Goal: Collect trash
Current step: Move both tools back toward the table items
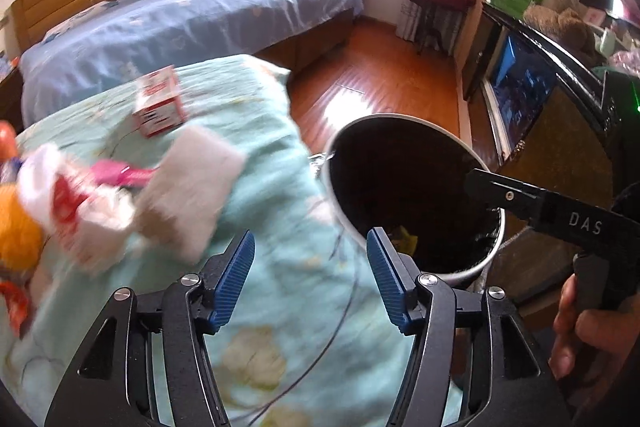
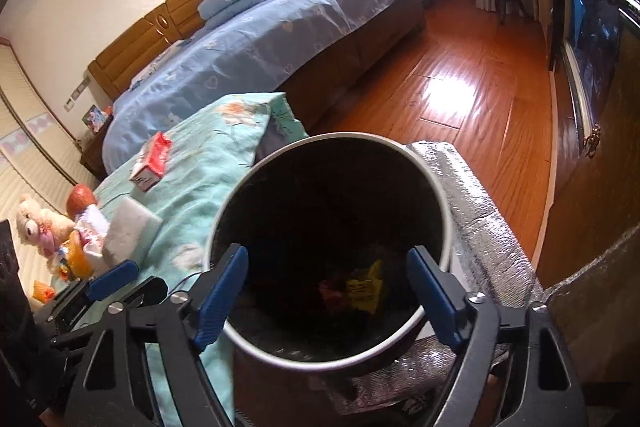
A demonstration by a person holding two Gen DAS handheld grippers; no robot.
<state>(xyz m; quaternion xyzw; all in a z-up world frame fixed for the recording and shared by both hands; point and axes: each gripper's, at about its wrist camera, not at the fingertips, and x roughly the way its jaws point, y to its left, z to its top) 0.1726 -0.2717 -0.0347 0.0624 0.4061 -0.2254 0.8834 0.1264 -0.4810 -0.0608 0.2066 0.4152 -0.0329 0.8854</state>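
My left gripper is open and empty above a teal flowered quilt. On the quilt to its left lie a white foam block, a white and red wrapper and a pink item. Farther back lies a red and white carton. My right gripper is open over the mouth of a round black-lined bin, with nothing between its pads. A yellow wrapper and a red scrap lie at the bin's bottom. The bin stands just right of the quilt.
A bed with a blue sheet fills the back. Wooden floor runs to the right of it, toward a dark cabinet. A silver foil-covered box stands beside the bin. Plush toys and an orange ball sit at the quilt's left.
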